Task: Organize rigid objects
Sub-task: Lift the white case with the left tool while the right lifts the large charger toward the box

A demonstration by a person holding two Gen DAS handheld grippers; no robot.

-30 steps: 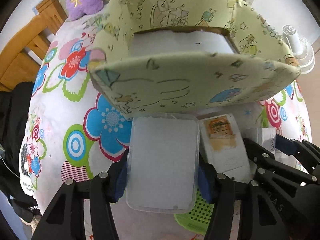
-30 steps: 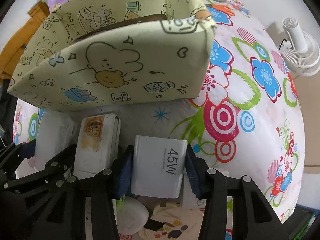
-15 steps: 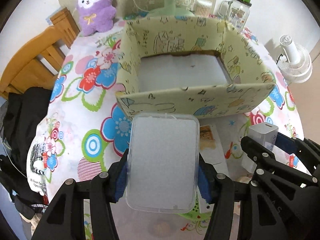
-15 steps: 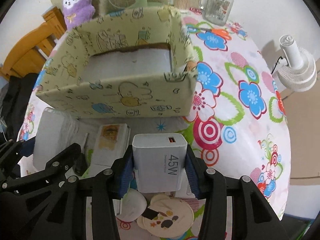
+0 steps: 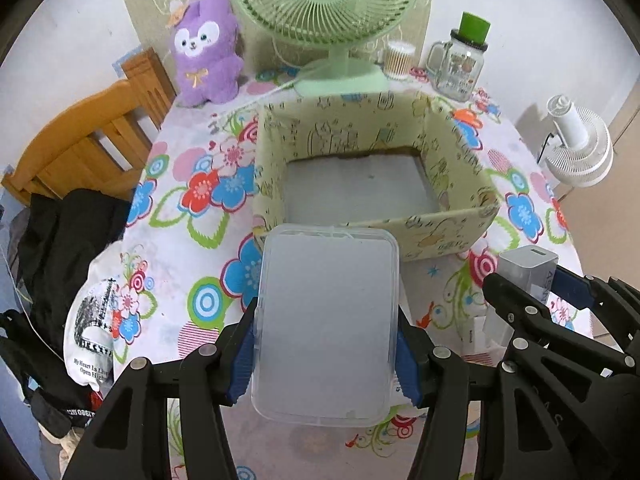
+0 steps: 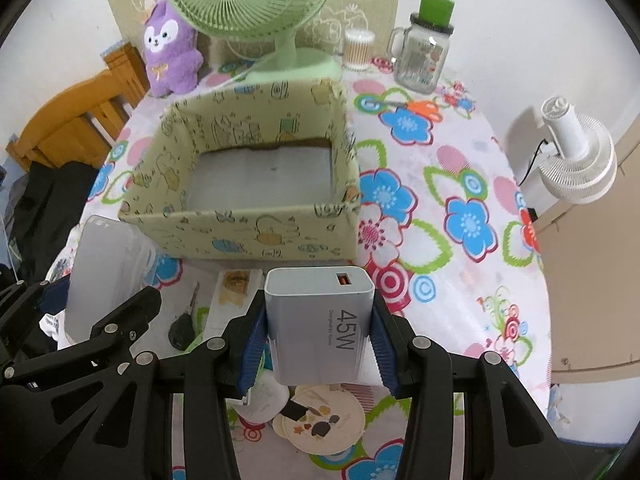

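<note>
Two items lifted off tabletop | left hand-held gripper clamped on case | right hand-held gripper clamped on charger | both risen since a second ago; box now below, empty, likely next drop.

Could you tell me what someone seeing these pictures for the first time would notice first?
Probably the flower-patterned tablecloth and the yellow cartoon-printed box sitting open in its middle. Nearer the cameras, one gripper holds a clear plastic case and the other a white charger. Behind the box stand a green fan and a purple plush toy.
</note>
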